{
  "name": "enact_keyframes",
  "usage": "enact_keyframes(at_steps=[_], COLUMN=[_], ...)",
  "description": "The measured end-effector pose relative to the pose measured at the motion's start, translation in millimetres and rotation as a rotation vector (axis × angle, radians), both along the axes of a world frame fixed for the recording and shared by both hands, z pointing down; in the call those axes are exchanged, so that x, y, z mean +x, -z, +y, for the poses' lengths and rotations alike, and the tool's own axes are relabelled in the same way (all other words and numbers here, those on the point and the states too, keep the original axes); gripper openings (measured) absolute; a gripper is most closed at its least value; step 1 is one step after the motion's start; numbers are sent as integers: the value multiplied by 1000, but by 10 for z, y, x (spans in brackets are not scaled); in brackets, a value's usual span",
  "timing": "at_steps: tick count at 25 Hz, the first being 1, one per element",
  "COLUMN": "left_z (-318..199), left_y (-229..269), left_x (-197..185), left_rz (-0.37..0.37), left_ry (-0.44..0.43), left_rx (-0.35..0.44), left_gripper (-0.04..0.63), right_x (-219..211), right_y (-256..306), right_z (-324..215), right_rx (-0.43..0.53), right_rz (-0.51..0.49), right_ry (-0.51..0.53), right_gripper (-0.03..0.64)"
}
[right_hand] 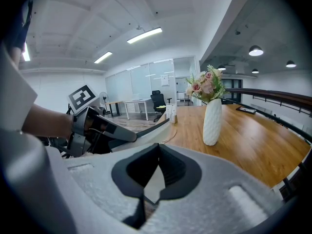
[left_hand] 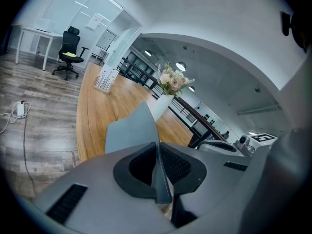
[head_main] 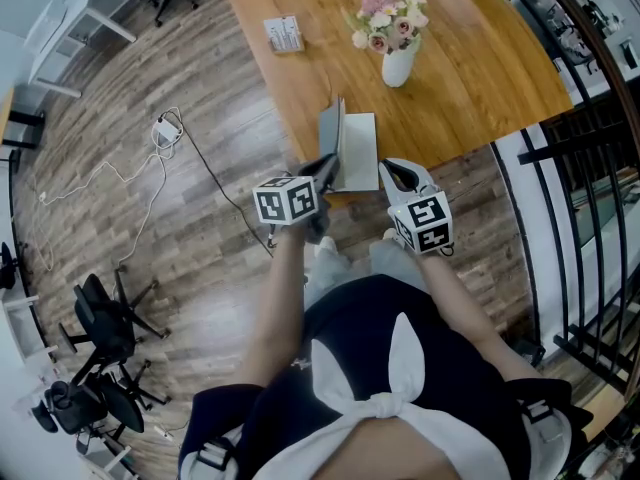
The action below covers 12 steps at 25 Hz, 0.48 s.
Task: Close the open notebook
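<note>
The notebook lies at the near edge of the wooden table (head_main: 470, 78). Its white page (head_main: 360, 153) lies flat and its grey cover (head_main: 331, 128) stands almost upright. My left gripper (head_main: 325, 170) is shut on the lower edge of that cover. In the left gripper view the cover (left_hand: 130, 130) rises between the pads of the left gripper (left_hand: 157, 152). My right gripper (head_main: 392, 171) hovers at the notebook's near right corner, its tips pressed together and shut, with nothing seen between them. From the right gripper (right_hand: 158, 152) I see the left gripper (right_hand: 131, 136) holding the cover (right_hand: 156, 125).
A white vase of flowers (head_main: 397, 63) stands on the table beyond the notebook, and a small white box (head_main: 284, 34) lies further left. A power strip with cables (head_main: 166, 128) is on the floor, office chairs (head_main: 100, 318) at the left, a black railing (head_main: 580, 168) at the right.
</note>
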<state>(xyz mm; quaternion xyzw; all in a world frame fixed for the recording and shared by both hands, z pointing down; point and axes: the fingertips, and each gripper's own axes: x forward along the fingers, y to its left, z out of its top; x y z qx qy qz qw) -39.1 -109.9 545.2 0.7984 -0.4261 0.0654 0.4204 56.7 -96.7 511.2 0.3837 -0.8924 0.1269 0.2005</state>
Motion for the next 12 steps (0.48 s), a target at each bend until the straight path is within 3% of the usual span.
enact_keyframes(at_steps=[12], left_z=[-17], left_y=[-58], left_x=[120], left_rz=[-12], left_ry=[-21], left_rx=[-8], left_gripper=[37], right_x=[40], right_y=[-26], right_z=[-32], right_rx=[-7], right_rz=[0], right_ry=[-3], right_gripper=[-2])
